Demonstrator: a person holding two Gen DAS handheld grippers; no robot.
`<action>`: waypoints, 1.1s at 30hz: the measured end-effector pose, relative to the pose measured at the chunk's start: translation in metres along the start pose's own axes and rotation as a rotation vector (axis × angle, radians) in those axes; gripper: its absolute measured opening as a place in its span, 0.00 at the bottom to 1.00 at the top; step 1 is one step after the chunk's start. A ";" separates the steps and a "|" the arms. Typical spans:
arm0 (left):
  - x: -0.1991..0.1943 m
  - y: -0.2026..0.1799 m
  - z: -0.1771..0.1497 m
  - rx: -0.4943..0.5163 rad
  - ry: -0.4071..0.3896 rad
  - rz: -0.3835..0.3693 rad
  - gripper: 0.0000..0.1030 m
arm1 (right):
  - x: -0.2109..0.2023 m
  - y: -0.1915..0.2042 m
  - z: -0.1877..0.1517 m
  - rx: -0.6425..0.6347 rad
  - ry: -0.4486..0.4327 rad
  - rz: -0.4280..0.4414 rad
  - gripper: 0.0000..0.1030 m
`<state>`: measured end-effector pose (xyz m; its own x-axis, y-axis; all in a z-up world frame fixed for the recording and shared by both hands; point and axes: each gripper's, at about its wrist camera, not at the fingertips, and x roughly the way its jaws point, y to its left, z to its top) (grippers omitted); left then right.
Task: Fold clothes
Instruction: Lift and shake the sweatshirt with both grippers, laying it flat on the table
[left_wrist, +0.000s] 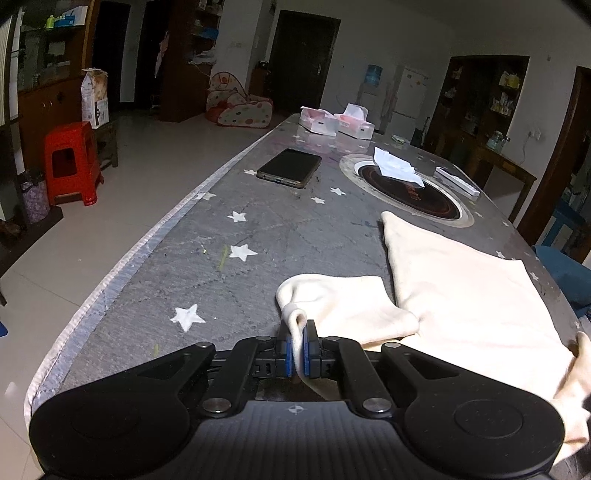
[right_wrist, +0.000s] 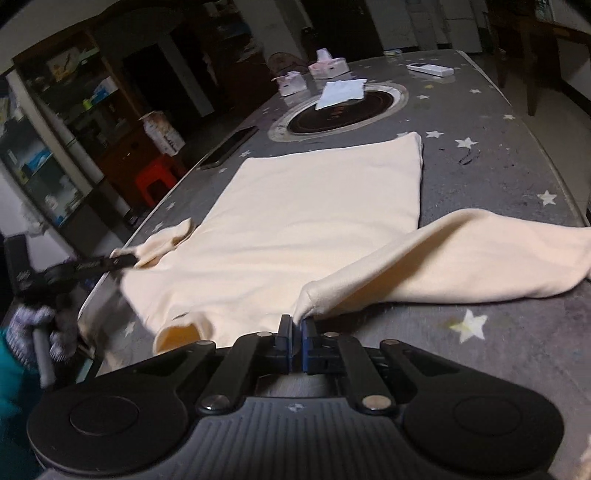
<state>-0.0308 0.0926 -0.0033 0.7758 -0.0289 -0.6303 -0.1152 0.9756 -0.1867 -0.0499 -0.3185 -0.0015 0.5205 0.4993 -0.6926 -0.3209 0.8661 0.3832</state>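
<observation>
A cream long-sleeved top (right_wrist: 303, 221) lies spread flat on the grey star-patterned table cover (right_wrist: 498, 350). My left gripper (left_wrist: 297, 338) is shut on a fold of the top's left sleeve (left_wrist: 343, 306) near the shoulder. My right gripper (right_wrist: 296, 326) is shut on cream fabric at the root of the right sleeve (right_wrist: 461, 258), which stretches out to the right. In the right wrist view, the left gripper (right_wrist: 125, 261) shows at the left edge, clamped on the other sleeve. The collar opening (right_wrist: 181, 332) lies near the table's front edge.
A dark phone (left_wrist: 290, 168) lies left of a round inset hob (left_wrist: 410, 192) carrying white paper (left_wrist: 397, 168). Two tissue boxes (left_wrist: 336, 122) and a white remote (left_wrist: 458, 181) sit further back. A red stool (left_wrist: 72, 162) stands on the floor at left.
</observation>
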 end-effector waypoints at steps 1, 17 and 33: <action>0.000 0.000 0.000 0.000 -0.001 0.000 0.06 | -0.006 0.002 -0.003 -0.005 0.009 0.000 0.04; -0.005 0.001 0.011 0.009 -0.022 0.036 0.14 | -0.048 -0.041 -0.008 0.011 0.020 -0.203 0.17; -0.004 -0.086 0.010 0.176 0.023 -0.213 0.41 | 0.009 -0.083 0.066 0.001 -0.026 -0.429 0.43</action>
<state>-0.0179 0.0113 0.0224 0.7566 -0.2401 -0.6082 0.1600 0.9698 -0.1839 0.0342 -0.3844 0.0009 0.6265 0.0946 -0.7737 -0.0704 0.9954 0.0647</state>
